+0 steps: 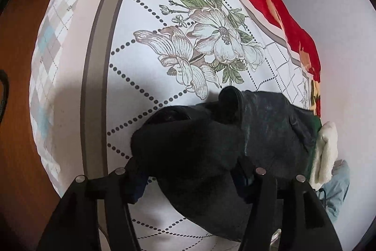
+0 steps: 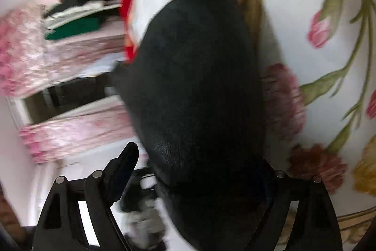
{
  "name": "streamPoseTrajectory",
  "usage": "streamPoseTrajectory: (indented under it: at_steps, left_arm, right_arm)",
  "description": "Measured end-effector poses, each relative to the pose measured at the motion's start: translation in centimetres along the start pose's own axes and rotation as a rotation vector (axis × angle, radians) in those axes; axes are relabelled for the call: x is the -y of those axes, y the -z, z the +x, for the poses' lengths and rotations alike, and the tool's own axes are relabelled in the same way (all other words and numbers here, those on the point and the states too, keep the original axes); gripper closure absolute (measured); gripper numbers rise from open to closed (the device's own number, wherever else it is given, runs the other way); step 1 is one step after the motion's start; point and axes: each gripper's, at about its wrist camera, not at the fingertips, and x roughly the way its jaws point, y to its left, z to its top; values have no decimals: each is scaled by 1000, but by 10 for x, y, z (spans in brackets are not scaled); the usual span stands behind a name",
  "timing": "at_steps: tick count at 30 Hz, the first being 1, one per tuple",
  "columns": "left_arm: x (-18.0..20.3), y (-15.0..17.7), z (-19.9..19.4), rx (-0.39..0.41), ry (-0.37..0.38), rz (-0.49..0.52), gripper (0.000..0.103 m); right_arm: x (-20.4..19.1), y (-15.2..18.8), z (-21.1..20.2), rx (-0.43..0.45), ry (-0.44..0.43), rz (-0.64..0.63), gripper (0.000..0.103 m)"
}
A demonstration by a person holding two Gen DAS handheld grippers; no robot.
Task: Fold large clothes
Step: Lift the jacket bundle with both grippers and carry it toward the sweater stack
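A large black garment (image 1: 202, 152) lies bunched on a bed with a white floral sheet (image 1: 145, 77). Part of it looks like dark leather (image 1: 270, 133). My left gripper (image 1: 188, 180) is wide apart with the black cloth lying between its fingers; the tips are hidden by the cloth. In the right wrist view the black garment (image 2: 199, 86) fills the middle, hanging over the flowered sheet (image 2: 329, 62). My right gripper (image 2: 202, 175) has the garment between its fingers; the left finger (image 2: 127, 161) stands free, the right one is hidden behind the cloth.
A red blanket (image 1: 277, 6) lies along the bed's far edge. A cream fleece item (image 1: 326, 152) and pale blue cloth (image 1: 338, 189) hang at the right. A brown wooden bed frame (image 1: 14, 133) is at left. Stacked folded clothes (image 2: 80, 6) and pink fabric (image 2: 70, 128) show left.
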Motion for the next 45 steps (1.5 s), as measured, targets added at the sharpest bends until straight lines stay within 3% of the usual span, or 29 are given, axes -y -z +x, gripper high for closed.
streamPoseTrajectory:
  at_steps: [2,5,7,10,11,13,15,18,24,27,29,30,31,33,36,43,45]
  left_arm:
    - [0,-1,1,-7,-5,13,45]
    - [1,-3,3,-14,-12,28,45]
    - [1,-3,5,-22,-8,36,42]
    - [7,-2,3,-28,-13,75,37]
    - [9,-2,3,-32,-22,83,37]
    - [9,-2,0,-37,-23,82,38]
    - [10,-3,-6,-40,-8,73,39]
    - [14,1,-15,-49,44,61,39]
    - [17,4,-1,-43,90,44,38]
    - [21,1,5,-5,82,38,38]
    - [30,1,3,42,70,65,41]
    - [35,2,2,68,67,80,52]
    - [40,2,-1,88,44,108,69]
    - [46,0,-5,110,22,145,76]
    - [49,-8,-14,105,40,136,79]
    - [84,-19,-43,75,75,229,79]
    - [101,-22,-49,60,94,262,80]
  right_arm:
    - [-7,6,-8,-20,-141,-9,14]
    - [-15,15,-6,-87,-240,-49,14]
    - [-9,14,3,-101,-163,-50,14]
    - [16,7,35,-112,72,3,13]
    - [12,6,40,-104,86,-14,13]
    - [3,7,42,-91,54,-25,17]
    - [-5,13,40,-78,4,-32,35]
    - [-11,27,30,-52,-87,-14,44]
    - [19,35,24,-32,-87,67,43]
    - [32,27,30,-39,-36,77,28]
    - [27,26,39,-37,-5,64,21]
    - [21,27,43,-29,23,40,21]
    - [14,28,47,-18,57,17,23]
    - [10,30,49,17,61,35,40]
    - [-1,37,46,51,28,42,51]
    - [-43,36,33,89,-70,0,55]
    - [-50,33,10,113,-86,-10,55]
